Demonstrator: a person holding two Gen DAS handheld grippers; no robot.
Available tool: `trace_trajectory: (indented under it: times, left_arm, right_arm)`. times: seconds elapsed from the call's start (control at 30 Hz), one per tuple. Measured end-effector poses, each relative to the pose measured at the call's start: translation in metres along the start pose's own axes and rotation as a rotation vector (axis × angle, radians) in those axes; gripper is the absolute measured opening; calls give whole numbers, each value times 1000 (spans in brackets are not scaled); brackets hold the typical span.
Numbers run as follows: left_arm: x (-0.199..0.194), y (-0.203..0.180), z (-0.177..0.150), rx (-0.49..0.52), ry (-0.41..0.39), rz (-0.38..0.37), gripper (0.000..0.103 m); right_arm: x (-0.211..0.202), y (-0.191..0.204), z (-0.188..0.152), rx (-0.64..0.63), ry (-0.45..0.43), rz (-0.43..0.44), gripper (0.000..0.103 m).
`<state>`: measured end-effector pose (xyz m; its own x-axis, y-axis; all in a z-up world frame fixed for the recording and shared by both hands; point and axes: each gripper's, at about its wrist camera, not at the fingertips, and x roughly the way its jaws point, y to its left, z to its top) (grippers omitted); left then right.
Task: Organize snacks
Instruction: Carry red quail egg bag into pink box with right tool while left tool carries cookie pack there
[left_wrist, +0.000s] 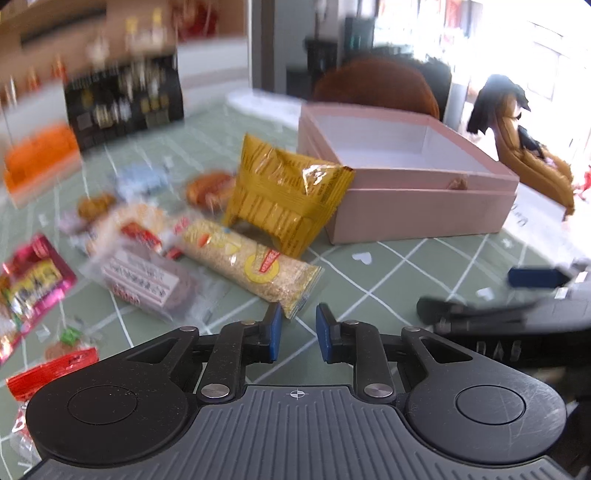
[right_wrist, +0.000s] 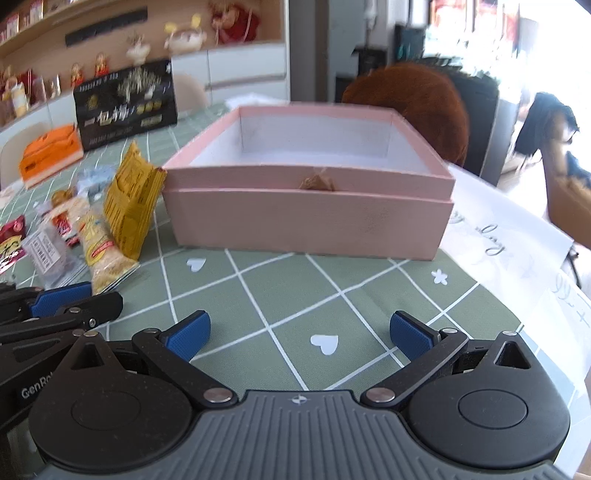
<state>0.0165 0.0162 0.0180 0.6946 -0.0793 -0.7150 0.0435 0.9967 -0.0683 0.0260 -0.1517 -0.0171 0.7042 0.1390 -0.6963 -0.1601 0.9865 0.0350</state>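
An open, empty pink box (left_wrist: 424, 214) (right_wrist: 306, 221) sits on the green checked tablecloth. A yellow snack packet (left_wrist: 288, 192) (right_wrist: 129, 199) leans on its left wall. In front of it lies a long grain bar packet (left_wrist: 251, 262) (right_wrist: 103, 251), with a clear pastry packet (left_wrist: 147, 284) and a pink packet (left_wrist: 33, 280) to its left. My left gripper (left_wrist: 299, 332) is open by a narrow gap with nothing between its pads; the bar packet's corner lies just past its left pad. My right gripper (right_wrist: 299, 332) stands wide open over bare cloth in front of the box.
A black box with gold lettering (right_wrist: 125, 99) and an orange box (right_wrist: 51, 151) stand at the back left. White paper (right_wrist: 509, 251) lies right of the pink box. A brown cushioned chair (right_wrist: 406, 107) is behind it. More small packets lie at the left, among them a red one (left_wrist: 51, 369).
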Motion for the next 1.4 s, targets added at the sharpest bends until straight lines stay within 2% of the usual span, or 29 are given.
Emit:
trace_trajectory:
  times: [0.07,0.17,0.3,0.37,0.43,0.5,0.6,0.73,0.83,0.87,0.9,0.93,0.97,1.13,1.23,1.4]
  left_arm:
    - [-8,20,17,-95,58,-34,25]
    - [-34,51,33,-153,40,-47,25]
    - [-65,93,32,-127,33,42,25]
    - [-76,120,22,-157,44,68,25]
    - [-82,146,11,-219,66,104,25]
    - [-86,166,-1,-281,82,133,25]
    - [-87,181,-12,-347,94,127,26]
    - [-88,192,-22,-411,105,107,26]
    - [-88,200,-26,-438,101,113,26]
    - [-87,202,-27,-442,98,105,26]
    - [-87,202,-27,-439,93,93,26]
    - [-85,200,-27,-428,91,83,26]
    - [-83,197,-27,-408,89,71,26]
    - [-61,173,-21,-279,140,64,26]
    - [-51,157,-18,-195,151,63,27]
    - [-40,137,-11,-91,155,58,27]
  right_arm:
    - [0,0,5,-20,53,8,103]
    - [1,-1,11,-43,118,31,103]
    - [1,2,12,-33,139,16,103]
    - [1,9,14,-50,163,27,103]
    - [-1,18,18,-61,186,56,95]
    - [-12,40,23,-81,179,147,94]
    - [-24,86,31,-148,172,283,94]
    - [-22,146,38,-168,250,470,94]
    - [-24,192,38,-243,250,525,93]
    - [-25,206,36,-289,239,530,87]
    - [-26,220,32,-336,231,533,71]
    - [-24,229,28,-381,237,524,60]
    - [-19,230,26,-399,255,509,53]
    - [-10,188,40,-261,271,441,51]
    - [-17,144,47,-213,229,368,51]
    - [-28,72,35,-151,201,207,51]
